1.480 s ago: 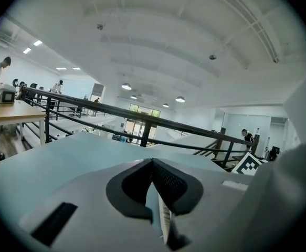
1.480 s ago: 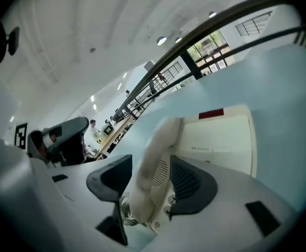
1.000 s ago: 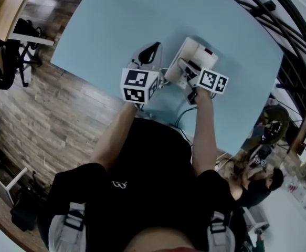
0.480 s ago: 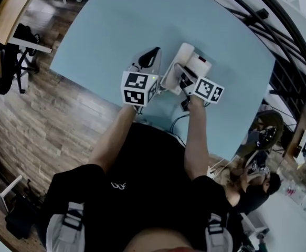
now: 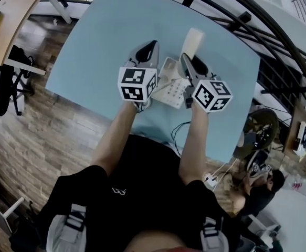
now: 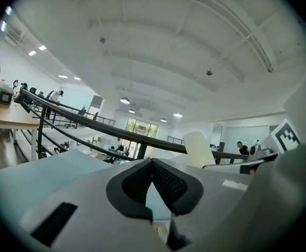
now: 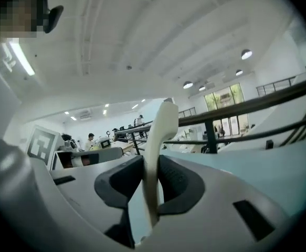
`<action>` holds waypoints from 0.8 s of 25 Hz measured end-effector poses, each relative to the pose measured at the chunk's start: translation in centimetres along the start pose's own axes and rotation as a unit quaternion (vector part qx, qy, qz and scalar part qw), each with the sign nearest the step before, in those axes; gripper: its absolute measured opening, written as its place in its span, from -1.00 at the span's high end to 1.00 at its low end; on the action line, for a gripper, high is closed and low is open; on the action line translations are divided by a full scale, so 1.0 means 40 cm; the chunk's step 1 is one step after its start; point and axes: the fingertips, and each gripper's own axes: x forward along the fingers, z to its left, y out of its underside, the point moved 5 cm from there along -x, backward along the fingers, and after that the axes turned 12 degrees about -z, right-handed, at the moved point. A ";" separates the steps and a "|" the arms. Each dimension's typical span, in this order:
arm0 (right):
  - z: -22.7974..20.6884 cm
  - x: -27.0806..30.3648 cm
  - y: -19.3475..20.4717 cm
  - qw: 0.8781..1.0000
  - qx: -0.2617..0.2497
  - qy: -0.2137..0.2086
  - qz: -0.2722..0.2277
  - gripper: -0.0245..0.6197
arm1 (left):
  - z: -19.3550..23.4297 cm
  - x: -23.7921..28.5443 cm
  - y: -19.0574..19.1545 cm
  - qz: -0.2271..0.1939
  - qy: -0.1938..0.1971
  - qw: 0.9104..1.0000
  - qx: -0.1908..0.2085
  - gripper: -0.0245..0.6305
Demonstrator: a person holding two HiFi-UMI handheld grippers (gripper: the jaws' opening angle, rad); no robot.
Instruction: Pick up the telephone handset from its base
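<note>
My right gripper (image 5: 188, 61) is shut on the cream telephone handset (image 5: 192, 41) and holds it in the air above the table. In the right gripper view the handset (image 7: 158, 135) stands on edge between the two dark pads and sticks out past the tips. The white phone base (image 5: 167, 84), its keypad showing, sits on the light blue table (image 5: 100, 30) below and between both grippers. My left gripper (image 5: 145, 51) hovers left of the base; its pads meet at the tips with nothing between them (image 6: 153, 160). The handset (image 6: 197, 148) shows to its right.
A dark cord (image 5: 180, 128) runs from the base over the table's near edge. A black railing (image 5: 247, 25) borders the table's far right side. A wooden desk (image 5: 11, 14) stands at the far left, and wood floor (image 5: 37, 119) lies left of the table. A person (image 5: 260, 185) sits at lower right.
The right gripper closed on the handset and lifted it off the base, rolling as it rose. The left gripper rose too. The base's keypad is now uncovered.
</note>
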 end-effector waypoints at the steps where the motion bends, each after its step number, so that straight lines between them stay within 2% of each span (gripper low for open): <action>1: 0.000 -0.006 -0.037 0.999 -0.026 0.010 -0.018 0.66 | -0.007 0.011 -0.018 -0.010 0.000 1.000 0.000 0.93; 4: 0.009 -0.042 -0.130 0.990 -0.115 0.055 -0.062 0.67 | -0.040 0.028 -0.071 -0.035 0.005 0.999 0.005 0.93; 6: 0.015 -0.078 -0.167 0.983 -0.146 0.078 -0.085 0.67 | -0.068 0.024 -0.095 -0.048 0.012 0.999 0.017 0.93; 11: -0.005 -0.159 -0.193 0.979 -0.121 0.097 -0.129 0.67 | -0.122 0.006 -0.103 -0.056 0.033 0.997 0.035 0.93; 20: -0.019 -0.222 -0.202 0.976 -0.140 0.102 -0.134 0.67 | -0.181 -0.015 -0.095 -0.058 0.046 0.996 0.043 0.93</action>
